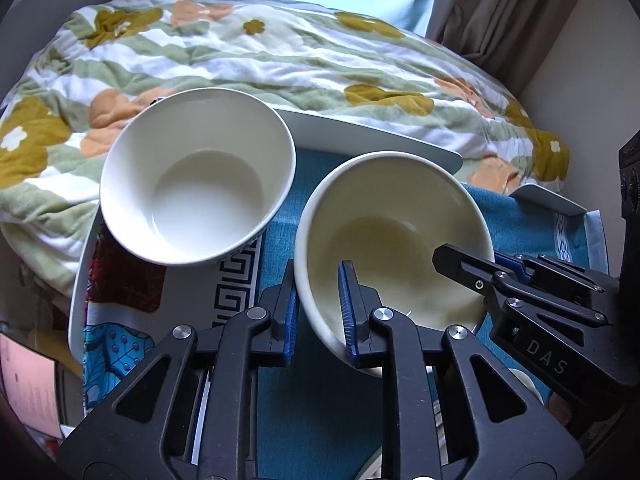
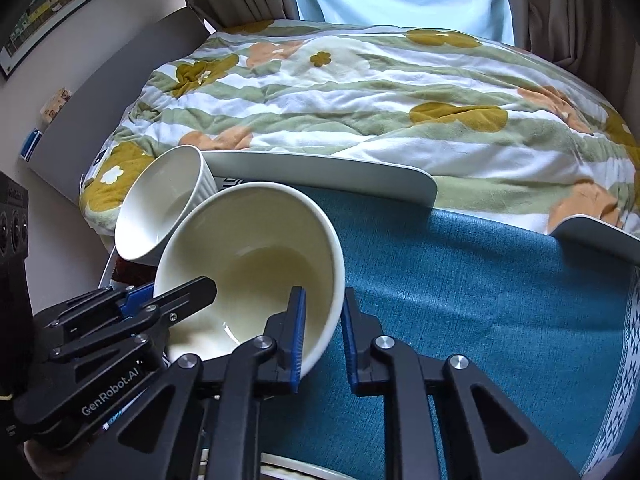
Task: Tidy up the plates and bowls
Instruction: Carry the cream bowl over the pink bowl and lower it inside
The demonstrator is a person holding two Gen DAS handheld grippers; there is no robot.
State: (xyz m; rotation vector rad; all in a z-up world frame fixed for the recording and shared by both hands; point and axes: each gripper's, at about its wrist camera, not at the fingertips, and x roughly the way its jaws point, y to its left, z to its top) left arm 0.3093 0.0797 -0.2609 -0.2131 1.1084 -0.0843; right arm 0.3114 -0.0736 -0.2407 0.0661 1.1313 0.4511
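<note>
1. Cream ceramic is what I have in both hands: the cream bowl (image 1: 394, 240) sits on the teal cloth (image 2: 500, 300) that covers the tray (image 1: 372, 136), toward the tray's near edge.
2. My left gripper (image 1: 318, 312) has its fingers (image 1: 347, 312) narrowed onto the bowl's near-left rim, one blue pad inside the wall and one outside, pressing on it.
3. My right gripper (image 2: 324, 336) does the same on the opposite side of the rim: one pad inside, one outside, closed down on the wall.
4. In the right wrist view the bowl looks tipped, its mouth leaning toward the far left; whether its foot is on the cloth or off it I cannot tell.
5. White bowl (image 1: 198, 178), ribbed on the outside, stands just beside the cream one, toward the tray's far-left corner, part of it out over the tray's left edge.
6. Beyond the tray's far edge lies a flowered quilt (image 1: 280, 56).
7. Progress, as I judge it: early. Neither bowl is nested in the other, and no stack is visible.
8. Left to do, I would guess: set the cream bowl into or beside the white one, then deal with any plates, of which I see only a pale rim at the very bottom of the views.
</note>
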